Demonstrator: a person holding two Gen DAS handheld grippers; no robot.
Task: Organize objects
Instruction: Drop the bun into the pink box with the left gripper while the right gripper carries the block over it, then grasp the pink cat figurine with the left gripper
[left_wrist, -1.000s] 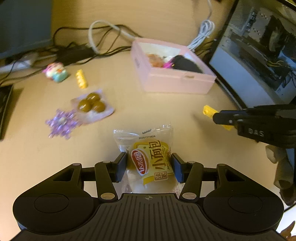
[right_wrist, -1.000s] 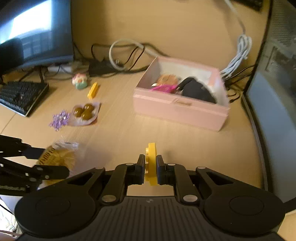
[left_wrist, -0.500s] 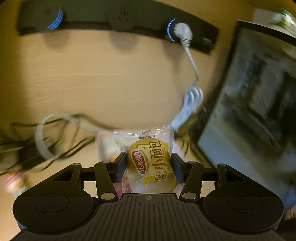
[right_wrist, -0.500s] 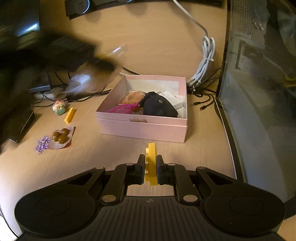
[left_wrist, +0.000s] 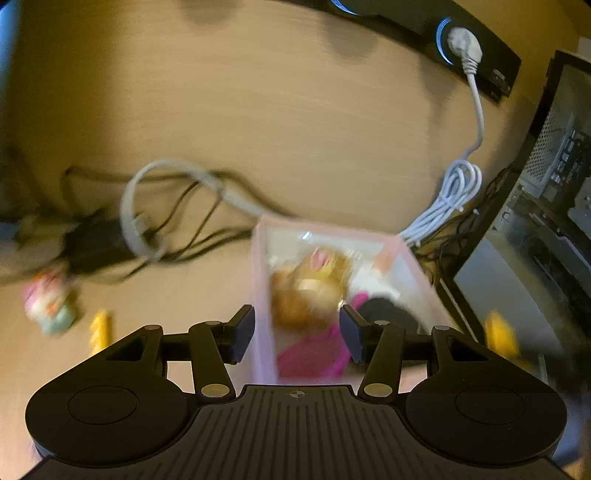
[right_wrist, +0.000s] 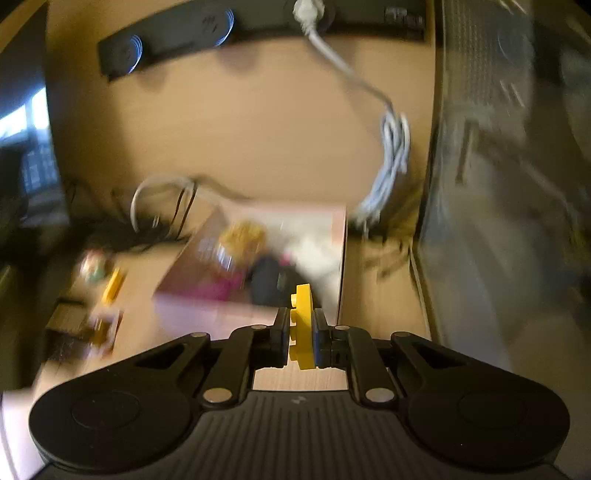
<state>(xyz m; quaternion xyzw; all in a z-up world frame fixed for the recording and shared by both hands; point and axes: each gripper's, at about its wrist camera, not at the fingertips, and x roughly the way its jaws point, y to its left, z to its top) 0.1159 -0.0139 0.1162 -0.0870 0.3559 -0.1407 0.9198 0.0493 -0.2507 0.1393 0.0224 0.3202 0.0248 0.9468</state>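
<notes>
My left gripper (left_wrist: 297, 323) hovers over the left part of the pink box (left_wrist: 263, 295). Its jaws are closing slightly, and nothing is between them. The yellow bread packet (left_wrist: 306, 291) lies blurred inside the box, beside a pink item and a black item (left_wrist: 391, 314). My right gripper (right_wrist: 301, 325) is shut on a yellow brick (right_wrist: 302, 306), held upright just before the box's front wall (right_wrist: 207, 314). That brick shows as a yellow blur (left_wrist: 500, 334) at the right of the left wrist view.
A second yellow brick (left_wrist: 99, 328) and a small pastel toy (left_wrist: 50, 306) lie left of the box. Tangled cables (left_wrist: 147, 221) and a coiled white cable (left_wrist: 450, 199) sit behind it. A computer case (left_wrist: 546, 221) stands at the right. A power strip (left_wrist: 461, 33) is on the back wall.
The bread packet has left my left gripper and now lies in the pink box. Both grippers have moved forward toward the box. The right still holds its brick.
</notes>
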